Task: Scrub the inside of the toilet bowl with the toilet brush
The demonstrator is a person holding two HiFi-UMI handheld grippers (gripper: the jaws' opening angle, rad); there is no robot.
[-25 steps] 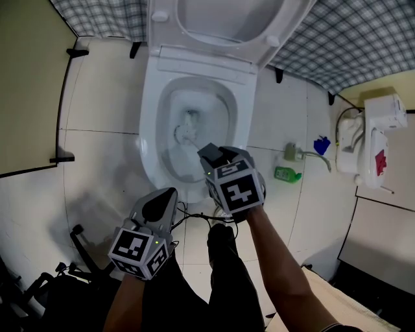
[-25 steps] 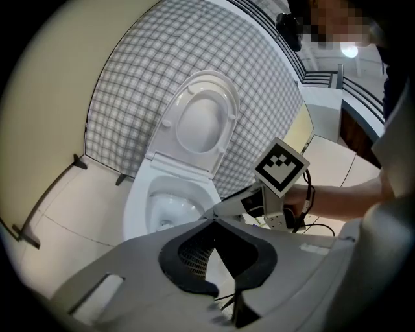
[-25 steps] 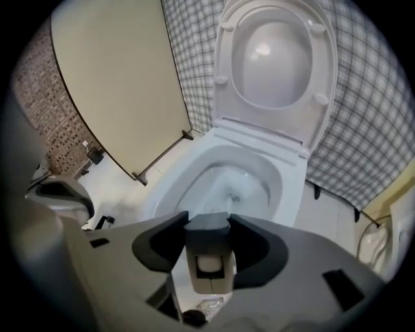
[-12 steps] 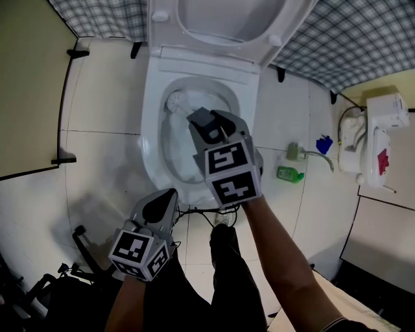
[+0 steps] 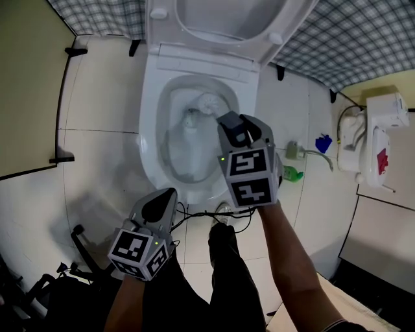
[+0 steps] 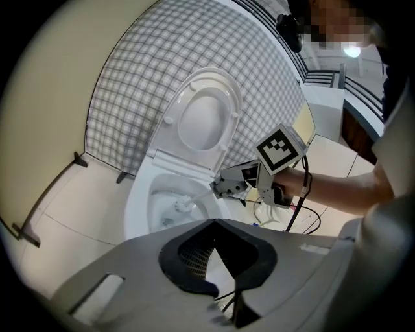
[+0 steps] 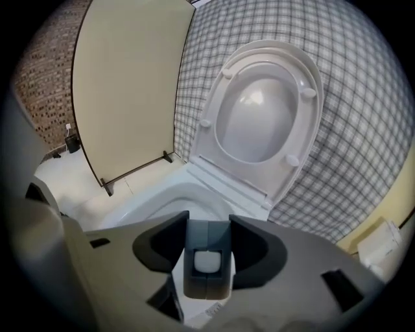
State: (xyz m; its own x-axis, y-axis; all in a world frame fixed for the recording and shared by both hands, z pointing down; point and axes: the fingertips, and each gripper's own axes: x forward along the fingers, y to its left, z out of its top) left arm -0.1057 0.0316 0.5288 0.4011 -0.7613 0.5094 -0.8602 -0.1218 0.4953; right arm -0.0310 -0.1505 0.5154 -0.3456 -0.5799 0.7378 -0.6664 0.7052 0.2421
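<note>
The white toilet (image 5: 150, 130) stands with its lid (image 5: 227, 16) up. My right gripper (image 5: 232, 126) hangs over the bowl's right rim, shut on the grey handle of the toilet brush (image 7: 207, 260). The white brush head (image 5: 209, 102) lies against the inner wall at the bowl's far right. In the left gripper view the brush head (image 6: 183, 206) slants down into the bowl from the right gripper (image 6: 227, 188). My left gripper (image 5: 162, 201) is held low in front of the toilet, its jaws together with nothing in them.
A green bottle (image 5: 288, 174) and a blue item (image 5: 321, 144) lie on the tiled floor right of the toilet, near a white appliance (image 5: 382, 139). A beige panel (image 5: 29, 84) stands at the left. Black cables (image 5: 194, 214) run by my shoe (image 5: 224, 220).
The right gripper swung from the bowl's front to its left side and then over to the right rim, carrying the brush head round the far wall. The left gripper stayed put.
</note>
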